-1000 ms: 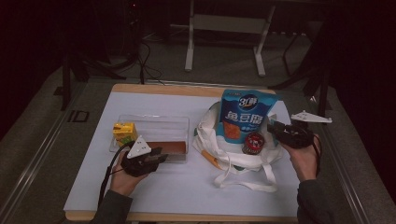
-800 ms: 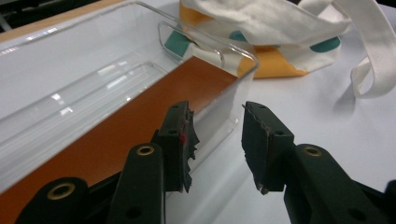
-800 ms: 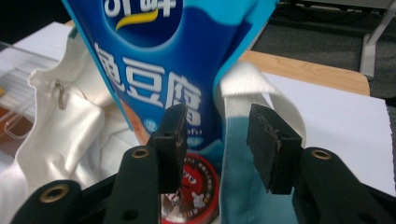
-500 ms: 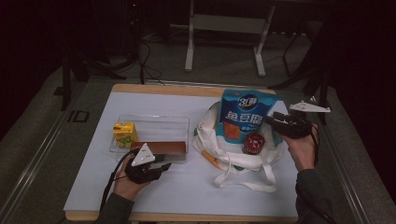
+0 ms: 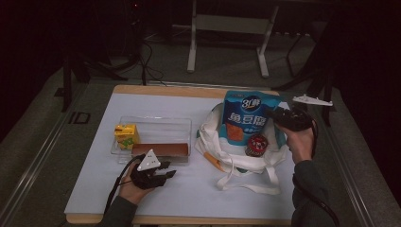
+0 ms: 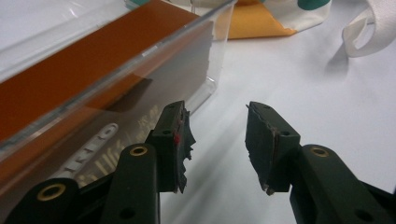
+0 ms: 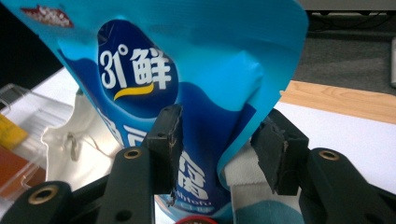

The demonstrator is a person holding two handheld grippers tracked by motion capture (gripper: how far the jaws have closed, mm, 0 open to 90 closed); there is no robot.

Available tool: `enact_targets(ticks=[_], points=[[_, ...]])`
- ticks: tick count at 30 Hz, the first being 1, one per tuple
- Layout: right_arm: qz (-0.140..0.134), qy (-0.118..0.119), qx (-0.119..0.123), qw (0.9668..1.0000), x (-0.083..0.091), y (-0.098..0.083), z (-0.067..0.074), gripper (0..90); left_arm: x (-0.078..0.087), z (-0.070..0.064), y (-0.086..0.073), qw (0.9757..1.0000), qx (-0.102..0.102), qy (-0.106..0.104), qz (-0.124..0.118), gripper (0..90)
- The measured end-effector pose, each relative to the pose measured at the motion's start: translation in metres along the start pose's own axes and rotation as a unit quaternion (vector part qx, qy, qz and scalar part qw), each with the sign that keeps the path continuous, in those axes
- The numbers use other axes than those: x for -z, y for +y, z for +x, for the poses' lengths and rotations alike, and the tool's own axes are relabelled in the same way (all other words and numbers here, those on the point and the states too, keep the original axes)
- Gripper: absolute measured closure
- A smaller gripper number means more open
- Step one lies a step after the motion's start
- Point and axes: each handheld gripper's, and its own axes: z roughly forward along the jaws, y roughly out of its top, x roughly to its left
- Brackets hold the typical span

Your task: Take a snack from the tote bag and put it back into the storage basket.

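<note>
Over at the right gripper [image 5: 275, 113]: half apart and just been opening, astride the right edge of the blue pouch [image 5: 247, 120], with no sign of the pads pressing. Stands upright in the white tote bag [image 5: 236, 165] on the right half of the table [image 5: 156, 198], long axis near vertical, red-lidded can [image 5: 257, 144] just in front. Lies straight ahead of those jaws, well apart from the other hand. Open room above for lifting; little to the right, with the table edge near. Down at the left gripper [image 5: 165, 174]: also half apart, just been opening, nothing between, low just before the near wall of the clear tray [image 5: 151, 120] holding the brown bar [image 5: 161, 149] lengthwise.
</note>
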Motion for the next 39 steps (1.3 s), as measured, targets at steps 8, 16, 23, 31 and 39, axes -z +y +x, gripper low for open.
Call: enact_targets(ticks=[8,16,23,31,39], points=[[-0.015,0.028,-0.009,0.9995,-0.005,-0.002,-0.001,53.4,-0.003,-0.002,-0.001,1.0,0.0,-0.008,0.001,57.0],[-0.031,0.088,0.019,0.9955,-0.003,0.001,0.009,61.5,-0.006,-0.004,-0.001,0.9999,-0.002,-0.009,0.007,55.8],[-0.025,0.087,0.034,0.9953,-0.013,0.01,0.017,57.5,-0.009,-0.004,-0.002,0.9998,-0.001,-0.012,0.012,55.2],[-0.027,0.124,0.036,0.9913,-0.022,0.015,0.022,59.8,-0.01,-0.004,-0.003,0.9997,-0.004,-0.016,0.017,54.7],[-0.037,0.121,0.021,0.9918,-0.032,0.019,0.024,54.2,-0.012,-0.005,-0.003,0.9996,-0.008,-0.018,0.022,54.0]])
